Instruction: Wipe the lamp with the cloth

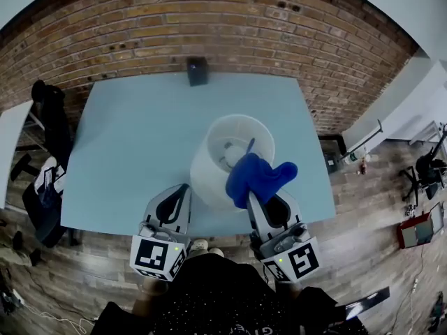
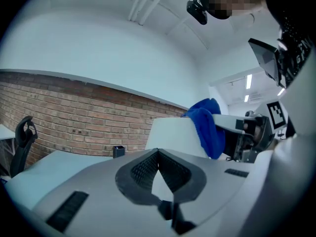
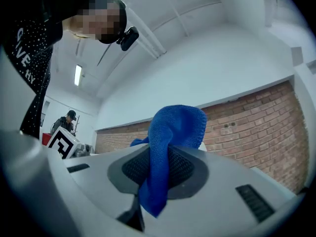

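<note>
The lamp is a white drum shade (image 1: 218, 153) standing on the light blue table (image 1: 133, 145), seen open from above. A blue cloth (image 1: 257, 175) is bunched against the shade's near right rim. My right gripper (image 1: 255, 198) is shut on this cloth (image 3: 170, 142), which sticks up between the jaws and hangs down in front of them. My left gripper (image 1: 184, 188) is shut with nothing in it, its tip just left of the shade's near side. In the left gripper view the shade (image 2: 173, 132) rises beyond the shut jaws (image 2: 158, 152), with the cloth (image 2: 207, 127) on its right.
A small black box (image 1: 197, 70) stands at the table's far edge by the brick wall (image 1: 209, 26). A dark office chair (image 1: 49, 117) is left of the table. Wooden floor and a white partition lie to the right.
</note>
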Demonstrator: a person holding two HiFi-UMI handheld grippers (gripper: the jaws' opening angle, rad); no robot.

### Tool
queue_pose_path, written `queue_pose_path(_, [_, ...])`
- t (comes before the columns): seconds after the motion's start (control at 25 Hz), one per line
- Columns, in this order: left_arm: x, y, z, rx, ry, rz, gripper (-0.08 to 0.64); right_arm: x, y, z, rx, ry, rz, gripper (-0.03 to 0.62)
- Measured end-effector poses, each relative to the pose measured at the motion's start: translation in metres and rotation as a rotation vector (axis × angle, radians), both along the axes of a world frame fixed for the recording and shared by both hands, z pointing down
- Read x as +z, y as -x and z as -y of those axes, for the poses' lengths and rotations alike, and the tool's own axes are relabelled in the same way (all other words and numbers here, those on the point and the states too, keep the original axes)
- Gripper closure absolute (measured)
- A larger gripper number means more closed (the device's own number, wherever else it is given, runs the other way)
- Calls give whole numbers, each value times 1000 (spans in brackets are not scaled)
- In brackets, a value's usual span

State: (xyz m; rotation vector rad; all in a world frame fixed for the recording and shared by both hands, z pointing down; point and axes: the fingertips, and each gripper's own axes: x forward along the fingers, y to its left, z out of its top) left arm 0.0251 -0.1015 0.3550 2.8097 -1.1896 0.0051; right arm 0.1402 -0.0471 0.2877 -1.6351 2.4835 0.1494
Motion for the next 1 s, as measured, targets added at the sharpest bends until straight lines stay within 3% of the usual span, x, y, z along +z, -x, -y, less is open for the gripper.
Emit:
queue_pose_path(0.68, [18,-8,37,60,46,37,551,65,-38,-5,110,191,191,515])
queue_pose_path(1.0, [23,-10,41,76,54,43,551,95,-48,-12,144,224,171,515])
